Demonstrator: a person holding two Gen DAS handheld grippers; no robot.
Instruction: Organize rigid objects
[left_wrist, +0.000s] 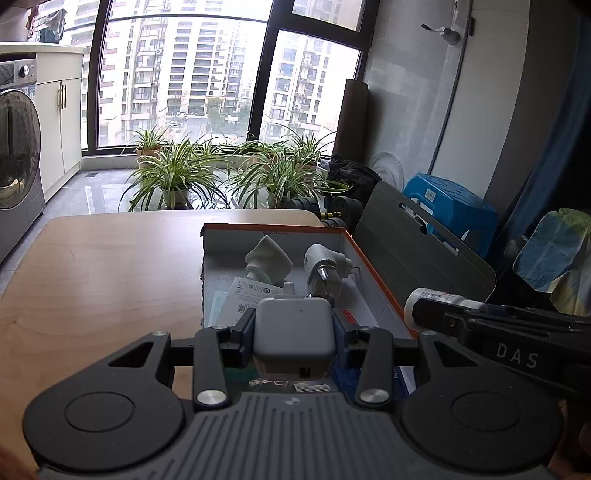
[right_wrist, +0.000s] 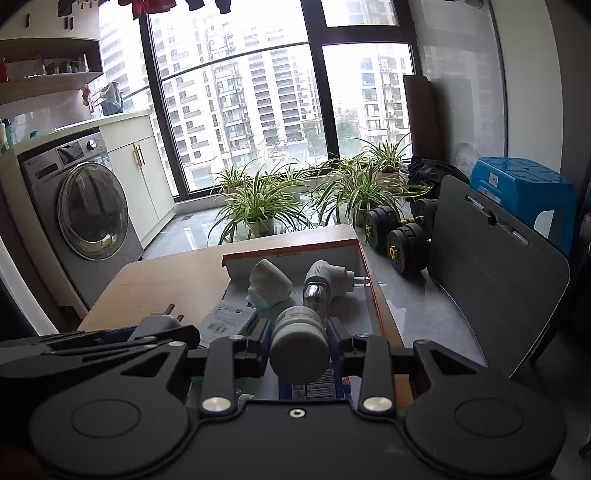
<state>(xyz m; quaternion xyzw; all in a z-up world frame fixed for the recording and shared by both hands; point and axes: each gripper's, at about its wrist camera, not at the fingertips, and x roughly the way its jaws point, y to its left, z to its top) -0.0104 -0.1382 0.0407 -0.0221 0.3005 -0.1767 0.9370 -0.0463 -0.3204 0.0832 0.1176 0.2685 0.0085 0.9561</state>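
Left hand-held gripper (left_wrist: 295, 332) clamps grey charger (left_wrist: 295, 334), right hand-held gripper (right_wrist: 299, 341) clamps white bottle (right_wrist: 299, 341), both held above orange-edged box (left_wrist: 373, 269) on tabletop (left_wrist: 103, 280), seemingly for sorting alongside its contents.

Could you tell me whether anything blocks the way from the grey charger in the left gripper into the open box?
Nothing visible does: the grey charger, clamped in the left gripper, hangs over the box, which has no lid. Items already cover much of its floor.
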